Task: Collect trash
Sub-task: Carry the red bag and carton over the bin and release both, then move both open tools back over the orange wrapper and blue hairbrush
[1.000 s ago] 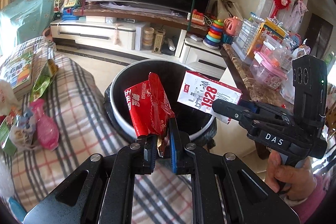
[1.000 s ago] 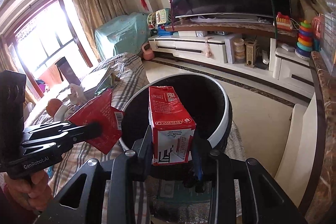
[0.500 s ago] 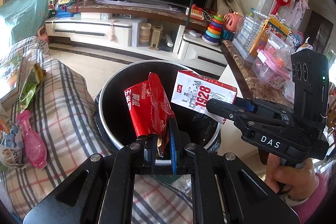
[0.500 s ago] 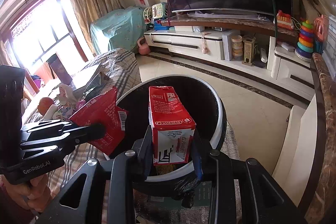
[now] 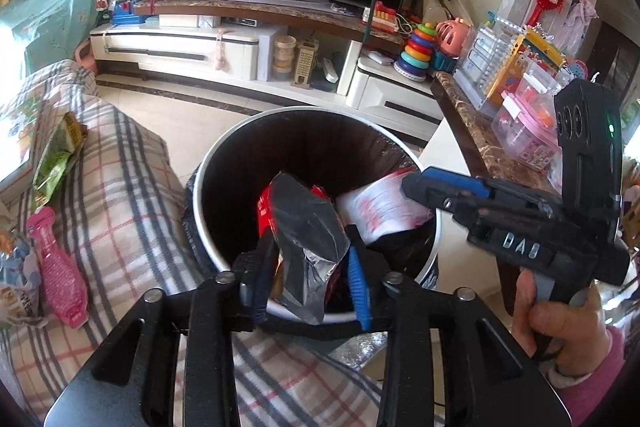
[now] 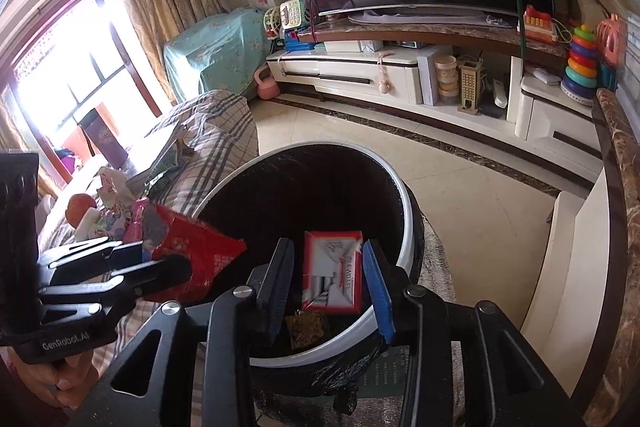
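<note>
A round bin [image 5: 224,155] with a white rim and black liner stands on the floor; it also shows in the right wrist view [image 6: 408,211]. My left gripper [image 5: 310,277] is open over the bin's near rim, and a red and silver snack wrapper [image 5: 308,227] sits loose between its spread fingers, tipping into the bin. My right gripper [image 6: 328,283] is open over the bin, and the red and white carton [image 6: 332,271] is blurred between its fingers, free of them. In the left wrist view the carton [image 5: 380,207] is a blur under the right gripper [image 5: 416,183].
A plaid-covered sofa [image 5: 120,187] lies left of the bin with a pink wrapper [image 5: 60,263], a green packet [image 5: 56,159] and other litter on it. A TV cabinet [image 5: 240,51] stands behind. A marble-topped counter [image 5: 480,139] with toys is on the right.
Both grippers opened over the bin. The red wrapper slumped forward showing its silver inside, and the carton dropped from upright between the right fingers down towards the bin.
</note>
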`<act>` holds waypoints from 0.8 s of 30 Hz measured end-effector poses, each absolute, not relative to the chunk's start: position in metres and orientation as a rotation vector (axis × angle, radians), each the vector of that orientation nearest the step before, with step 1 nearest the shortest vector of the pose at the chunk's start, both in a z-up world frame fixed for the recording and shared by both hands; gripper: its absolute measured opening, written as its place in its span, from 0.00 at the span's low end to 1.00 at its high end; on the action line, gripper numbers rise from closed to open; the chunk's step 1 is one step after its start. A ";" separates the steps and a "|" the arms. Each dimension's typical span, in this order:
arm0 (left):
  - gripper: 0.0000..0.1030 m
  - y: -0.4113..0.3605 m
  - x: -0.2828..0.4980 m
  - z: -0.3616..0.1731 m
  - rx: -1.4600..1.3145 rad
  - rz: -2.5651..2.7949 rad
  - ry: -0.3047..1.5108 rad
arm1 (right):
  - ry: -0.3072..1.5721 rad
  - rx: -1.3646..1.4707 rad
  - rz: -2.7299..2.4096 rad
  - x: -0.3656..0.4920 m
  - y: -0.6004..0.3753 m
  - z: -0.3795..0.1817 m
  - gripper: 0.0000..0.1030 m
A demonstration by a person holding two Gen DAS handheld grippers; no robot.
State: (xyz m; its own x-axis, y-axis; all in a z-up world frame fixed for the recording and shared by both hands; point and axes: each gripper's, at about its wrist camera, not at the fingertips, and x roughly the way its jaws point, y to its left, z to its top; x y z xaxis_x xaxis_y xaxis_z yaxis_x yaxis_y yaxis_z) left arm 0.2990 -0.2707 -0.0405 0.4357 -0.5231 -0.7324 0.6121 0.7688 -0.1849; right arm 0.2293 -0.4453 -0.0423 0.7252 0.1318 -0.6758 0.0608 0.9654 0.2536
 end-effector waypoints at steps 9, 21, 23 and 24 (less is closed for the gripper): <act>0.67 -0.227 0.275 -0.046 0.045 -0.623 0.834 | 0.701 0.323 0.070 0.207 -0.429 -0.036 0.63; 0.67 -0.182 0.254 -0.046 -0.020 -0.592 0.824 | 0.692 0.330 0.088 0.183 -0.396 -0.032 0.66; 0.67 -0.168 0.247 -0.049 -0.024 -0.565 0.824 | 0.690 0.330 0.100 0.178 -0.387 -0.033 0.72; 0.67 -0.162 0.242 -0.051 -0.026 -0.552 0.824 | 0.690 0.330 0.107 0.176 -0.382 -0.034 0.74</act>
State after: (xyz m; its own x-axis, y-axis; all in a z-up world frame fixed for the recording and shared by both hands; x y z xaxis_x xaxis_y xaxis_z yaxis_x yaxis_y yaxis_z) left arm 0.2423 -0.1621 -0.0508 0.5469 -0.4760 -0.6887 0.4560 0.8593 -0.2318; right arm 0.1758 -0.3817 -0.0339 0.7684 0.2052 -0.6062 0.0115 0.9426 0.3337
